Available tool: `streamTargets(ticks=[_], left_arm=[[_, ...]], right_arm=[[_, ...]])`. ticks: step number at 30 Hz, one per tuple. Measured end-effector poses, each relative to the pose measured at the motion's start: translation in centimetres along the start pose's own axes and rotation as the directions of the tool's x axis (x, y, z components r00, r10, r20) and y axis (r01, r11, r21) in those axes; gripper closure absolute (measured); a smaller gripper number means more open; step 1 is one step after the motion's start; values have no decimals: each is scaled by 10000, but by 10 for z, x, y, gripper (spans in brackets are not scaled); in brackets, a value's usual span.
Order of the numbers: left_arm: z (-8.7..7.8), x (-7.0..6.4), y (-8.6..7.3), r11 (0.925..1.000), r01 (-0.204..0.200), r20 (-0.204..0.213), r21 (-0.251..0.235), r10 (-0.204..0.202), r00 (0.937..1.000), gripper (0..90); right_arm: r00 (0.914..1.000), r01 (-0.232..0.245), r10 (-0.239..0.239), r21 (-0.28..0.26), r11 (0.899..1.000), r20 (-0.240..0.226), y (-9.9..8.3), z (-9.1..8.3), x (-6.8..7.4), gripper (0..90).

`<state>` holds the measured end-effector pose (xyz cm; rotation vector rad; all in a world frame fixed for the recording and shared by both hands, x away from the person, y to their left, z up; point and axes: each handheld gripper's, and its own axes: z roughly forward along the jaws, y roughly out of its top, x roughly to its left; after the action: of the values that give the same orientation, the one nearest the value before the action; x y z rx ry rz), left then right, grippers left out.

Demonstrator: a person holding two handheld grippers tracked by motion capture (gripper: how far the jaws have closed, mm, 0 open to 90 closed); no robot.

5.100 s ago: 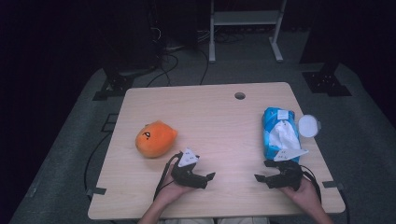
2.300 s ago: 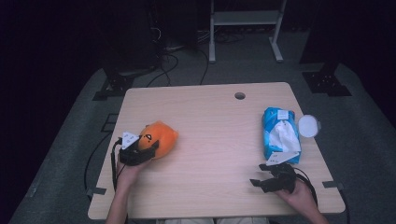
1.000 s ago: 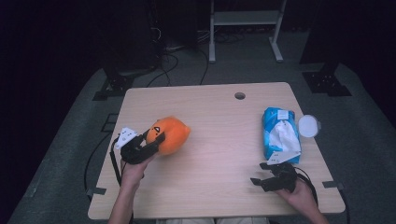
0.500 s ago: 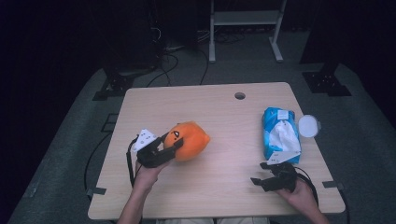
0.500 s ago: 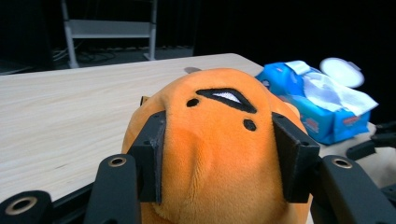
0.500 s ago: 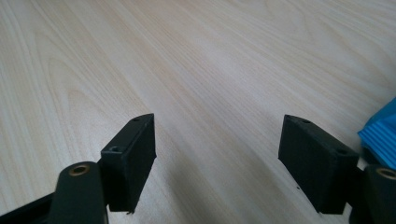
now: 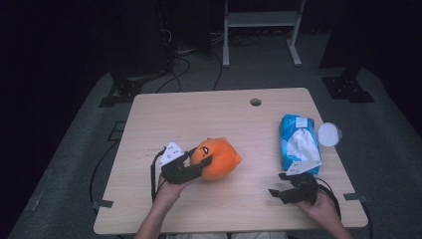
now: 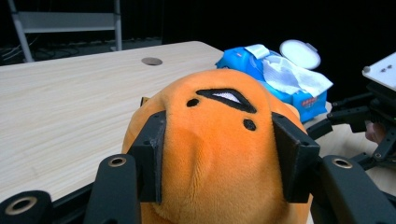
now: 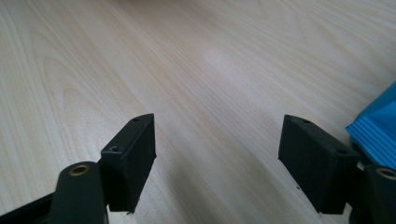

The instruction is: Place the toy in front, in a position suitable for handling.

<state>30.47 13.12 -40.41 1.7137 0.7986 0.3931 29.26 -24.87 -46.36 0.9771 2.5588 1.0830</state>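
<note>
Left tool carries the orange plush toy; right tool waits with nothing in it.

The left tool (image 7: 199, 167) is closed on the orange plush toy (image 7: 219, 158), its jaws pressing into both soft sides, probably so the round body does not slip while carried over the surface (image 7: 199, 119). The toy is bright orange with small black stitched eyes and mouth. The right tool (image 7: 291, 188) rests low with jaws wide apart, holding nothing, just beside the blue wipes pack (image 7: 297, 144).

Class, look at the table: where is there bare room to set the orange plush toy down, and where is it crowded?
Free: the far strip around the round hole, and the middle between the orange plush toy and the blue wipes pack. Crowded: the right edge, where the right gripper sits beside the pack.
</note>
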Motion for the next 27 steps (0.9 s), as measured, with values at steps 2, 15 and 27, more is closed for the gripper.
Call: streamTargets(ticks=[2,15,27], left_arm=[[3,-4,-1,10000,-95,136,13,95,9999,452],[23,-25,-13,9985,-475,639,271,457,9969,446],[37,-35,-26,9928,-909,1012,785,828,9914,441]], right_arm=[[10000,23,-23,32,10000,63,0,0,0,263],[9975,-241,255,-228,9995,665,-3,-14,-9,264],[9928,-557,630,-734,9957,1015,-6,-28,-18,266]])
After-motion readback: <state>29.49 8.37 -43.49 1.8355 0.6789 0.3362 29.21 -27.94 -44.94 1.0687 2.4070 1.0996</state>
